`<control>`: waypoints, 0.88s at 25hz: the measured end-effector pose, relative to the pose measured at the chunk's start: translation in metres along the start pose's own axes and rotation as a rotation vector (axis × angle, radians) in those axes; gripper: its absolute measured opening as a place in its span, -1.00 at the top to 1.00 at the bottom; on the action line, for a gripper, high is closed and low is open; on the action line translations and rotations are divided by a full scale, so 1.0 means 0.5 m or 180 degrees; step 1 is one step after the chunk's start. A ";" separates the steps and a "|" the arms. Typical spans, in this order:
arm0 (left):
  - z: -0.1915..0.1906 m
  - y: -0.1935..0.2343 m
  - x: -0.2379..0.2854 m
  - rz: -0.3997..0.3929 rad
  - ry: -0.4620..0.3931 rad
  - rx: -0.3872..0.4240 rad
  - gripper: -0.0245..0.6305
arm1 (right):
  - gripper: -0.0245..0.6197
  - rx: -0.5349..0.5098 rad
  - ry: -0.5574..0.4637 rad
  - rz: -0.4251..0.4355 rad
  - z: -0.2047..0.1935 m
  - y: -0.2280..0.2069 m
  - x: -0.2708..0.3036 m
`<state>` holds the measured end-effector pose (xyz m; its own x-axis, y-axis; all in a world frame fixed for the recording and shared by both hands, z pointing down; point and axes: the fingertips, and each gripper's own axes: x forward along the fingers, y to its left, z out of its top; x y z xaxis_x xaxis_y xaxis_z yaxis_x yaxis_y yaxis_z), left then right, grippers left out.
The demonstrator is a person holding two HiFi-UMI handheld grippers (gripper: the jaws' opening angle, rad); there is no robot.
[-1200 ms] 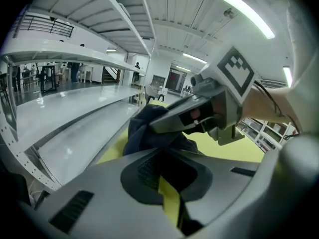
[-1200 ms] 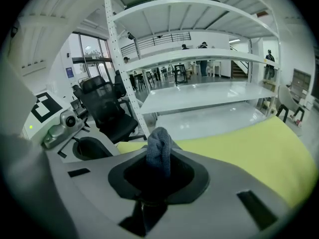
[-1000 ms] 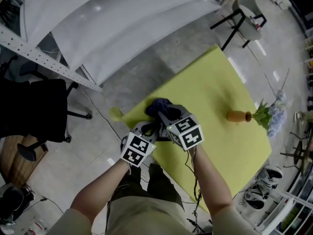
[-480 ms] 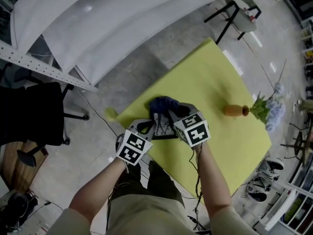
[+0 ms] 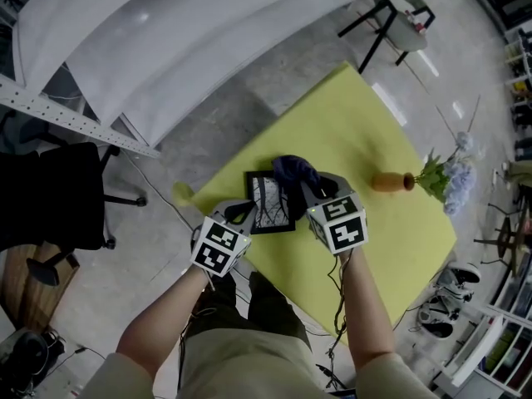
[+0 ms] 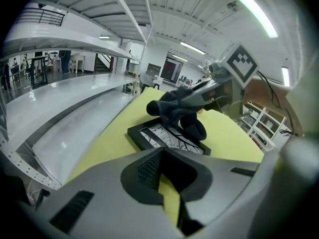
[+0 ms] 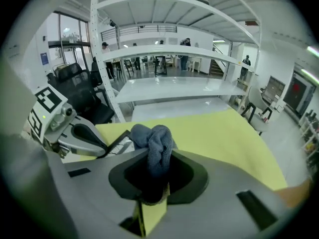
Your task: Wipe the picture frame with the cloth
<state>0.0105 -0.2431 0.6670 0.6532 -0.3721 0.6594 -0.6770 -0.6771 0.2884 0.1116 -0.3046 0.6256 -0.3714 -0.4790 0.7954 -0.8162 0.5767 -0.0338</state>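
Two-thirds of the head view's floor space goes to the yellow table, and the work sits at its near-left corner. A black picture frame lies flat there, glass up, its long axis running away from the person.

The dark blue cloth is bunched over the frame's far right corner. From the left gripper view it appears to rest on the glass, though actual contact is hard to confirm.

The right gripper has its jaws clamped on that cloth, a wad of it standing up between them. It is the nearer tool, at the frame's right edge, so the frame lies to its left and a wipe would likely sweep leftward and back along the long axis.

The left gripper sits just short of the frame's near edge. Its jaws are drawn together on nothing, with only a sliver of table showing through. The frame lies straight ahead of it, apart.

Well off to the right lies an orange vase on its side, with flowers.
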 end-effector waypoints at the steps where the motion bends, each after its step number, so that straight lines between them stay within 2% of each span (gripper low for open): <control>1: -0.004 -0.002 -0.002 -0.0012 0.0022 0.0003 0.91 | 0.72 0.0010 -0.0080 0.0110 0.015 0.021 -0.007; 6: -0.017 -0.029 -0.021 -0.0131 0.0108 0.0034 0.91 | 0.72 -0.0063 -0.0248 0.0695 0.058 0.146 -0.015; 9: -0.026 -0.040 -0.029 -0.0163 0.0102 -0.0011 0.91 | 0.72 -0.0169 -0.0124 0.0940 0.045 0.209 0.013; 12: -0.044 -0.050 -0.026 -0.0213 0.0147 -0.0080 0.91 | 0.72 -0.0109 0.0015 0.1127 0.012 0.246 0.054; 17: -0.047 -0.050 -0.025 -0.0228 0.0184 -0.0113 0.91 | 0.73 -0.0020 0.0081 0.1174 -0.015 0.250 0.080; 22: -0.045 -0.049 -0.024 -0.0222 0.0144 -0.0137 0.91 | 0.75 -0.0140 0.0251 0.0882 -0.048 0.195 0.068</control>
<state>0.0116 -0.2076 0.6677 0.6840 -0.2953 0.6670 -0.6449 -0.6721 0.3638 0.0299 -0.2488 0.6637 -0.5405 -0.2474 0.8042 -0.6680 0.7073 -0.2314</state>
